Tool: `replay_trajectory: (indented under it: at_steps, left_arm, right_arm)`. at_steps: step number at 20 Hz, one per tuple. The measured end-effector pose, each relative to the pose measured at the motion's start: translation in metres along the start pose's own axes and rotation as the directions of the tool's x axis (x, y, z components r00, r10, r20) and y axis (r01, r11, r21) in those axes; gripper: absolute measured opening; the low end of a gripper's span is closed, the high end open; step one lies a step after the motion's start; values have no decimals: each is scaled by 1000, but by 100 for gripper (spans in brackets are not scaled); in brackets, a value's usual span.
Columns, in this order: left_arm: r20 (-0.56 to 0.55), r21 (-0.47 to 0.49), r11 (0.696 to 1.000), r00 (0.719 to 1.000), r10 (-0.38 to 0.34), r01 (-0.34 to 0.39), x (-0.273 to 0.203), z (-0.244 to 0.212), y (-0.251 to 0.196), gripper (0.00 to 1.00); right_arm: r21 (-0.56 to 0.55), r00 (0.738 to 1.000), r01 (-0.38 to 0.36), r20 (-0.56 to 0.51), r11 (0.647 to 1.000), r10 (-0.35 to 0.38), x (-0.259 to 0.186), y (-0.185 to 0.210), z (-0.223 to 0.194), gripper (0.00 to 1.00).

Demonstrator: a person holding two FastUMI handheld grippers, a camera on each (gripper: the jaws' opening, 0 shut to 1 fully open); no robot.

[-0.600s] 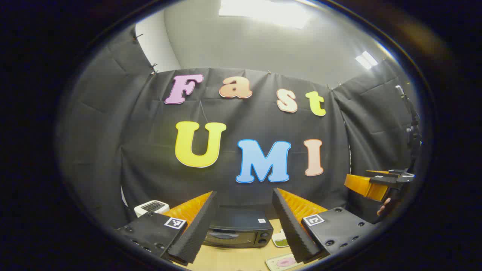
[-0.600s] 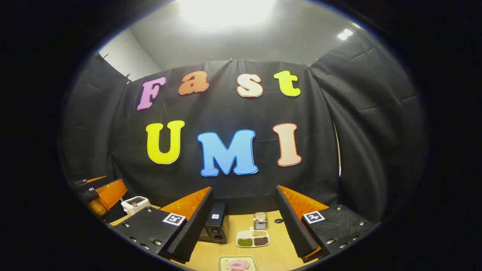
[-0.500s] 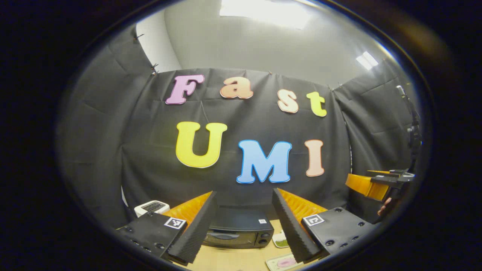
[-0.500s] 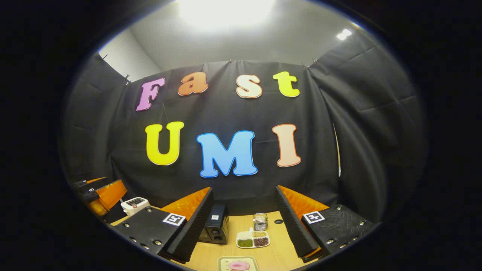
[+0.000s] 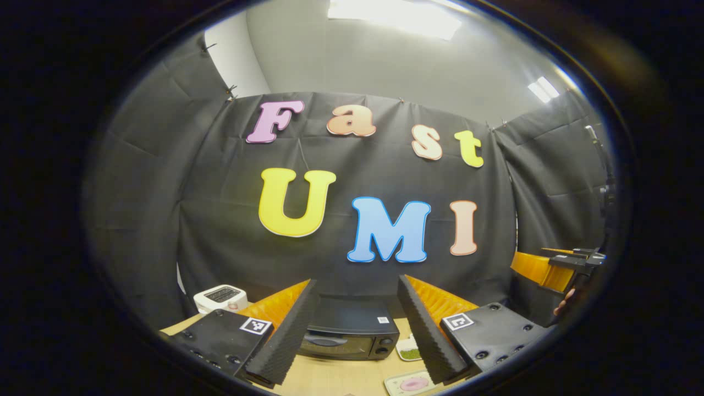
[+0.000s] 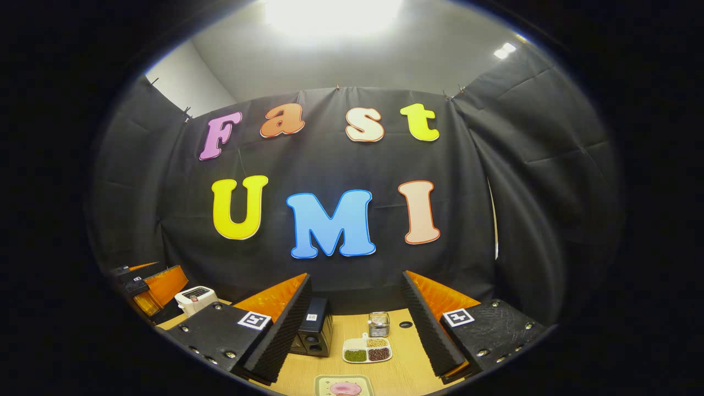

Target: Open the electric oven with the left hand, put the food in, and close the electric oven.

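A black electric oven (image 5: 348, 334) stands on the wooden table with its door closed, straight ahead between the fingers of my left gripper (image 5: 357, 335), which is open and empty and well short of it. In the right gripper view the oven (image 6: 314, 333) shows end-on, left of centre. The food, a pink piece on a pale square plate (image 6: 344, 387), lies at the table's near edge; it also appears in the left gripper view as the plate (image 5: 410, 383). My right gripper (image 6: 356, 333) is open and empty, held above the table. The other gripper (image 5: 553, 269) hangs at the far right.
A white appliance (image 5: 221, 298) sits at the table's back left. A divided dish of beans (image 6: 367, 350) and a small clear box (image 6: 379, 324) stand right of the oven. The left gripper (image 6: 148, 283) shows at the far left of the right gripper view.
Both views have shifted slightly, showing a little more of the table. The left gripper has tilted down and turned a bit; the oven door stays closed and both grippers stay open.
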State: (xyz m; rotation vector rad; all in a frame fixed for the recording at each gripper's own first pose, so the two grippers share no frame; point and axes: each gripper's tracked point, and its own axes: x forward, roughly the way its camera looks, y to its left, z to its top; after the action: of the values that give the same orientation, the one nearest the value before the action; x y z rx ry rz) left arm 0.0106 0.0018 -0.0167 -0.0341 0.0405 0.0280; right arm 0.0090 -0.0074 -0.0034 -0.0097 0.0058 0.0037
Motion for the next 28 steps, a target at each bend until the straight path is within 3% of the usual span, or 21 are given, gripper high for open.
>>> replay_trajectory:
  at_steps: [6, 12, 15, 16, 17, 18, 20, 23, 24, 25, 28]
  left_arm:
    - [-38, 13, 1000, 999, -7, 8, 12, -9, 0, 100]
    - [-165, -5, 1000, 986, -11, 10, 50, -64, 13, 97]
    - [-254, 33, 999, 967, -24, 33, 80, -104, 20, 100]
    - [-275, 47, 998, 961, -23, 38, 91, -117, 23, 92]
    - [-296, 56, 998, 955, -18, 36, 102, -130, 27, 100]
    - [-316, 60, 998, 949, -13, 34, 111, -144, 31, 92]
    - [-359, 58, 998, 933, -7, 29, 130, -172, 39, 100]
    - [-411, 56, 998, 912, 0, 26, 158, -208, 52, 100]
    - [-430, 51, 998, 903, 4, 20, 164, -221, 55, 92]
    - [-444, 49, 999, 896, 9, 14, 171, -231, 59, 97]
    - [-493, 47, 999, 870, 19, 5, 186, -263, 68, 94]
  right_arm:
    - [7, 1000, -6, -7, 1000, 6, 7, -2, -7, 98]
    - [-9, 999, -5, -47, 1000, 4, 17, 2, -27, 98]
    - [-17, 997, -4, -79, 1000, 3, 25, 5, -44, 98]
    - [-21, 997, -4, -82, 1000, 3, 26, 6, -47, 98]
    - [-27, 996, -4, -86, 1000, 2, 28, 6, -52, 98]
    - [-36, 996, 1, -93, 999, -4, 30, 6, -56, 98]
    - [-54, 994, 9, -106, 999, -15, 32, 5, -64, 98]
    - [-62, 992, 33, -123, 998, -41, 35, 0, -73, 98]
    - [-65, 990, 44, -129, 997, -53, 35, -1, -75, 98]
    - [-66, 989, 55, -136, 996, -64, 34, -3, -76, 98]
    - [-62, 984, 81, -153, 995, -90, 34, -7, -81, 98]
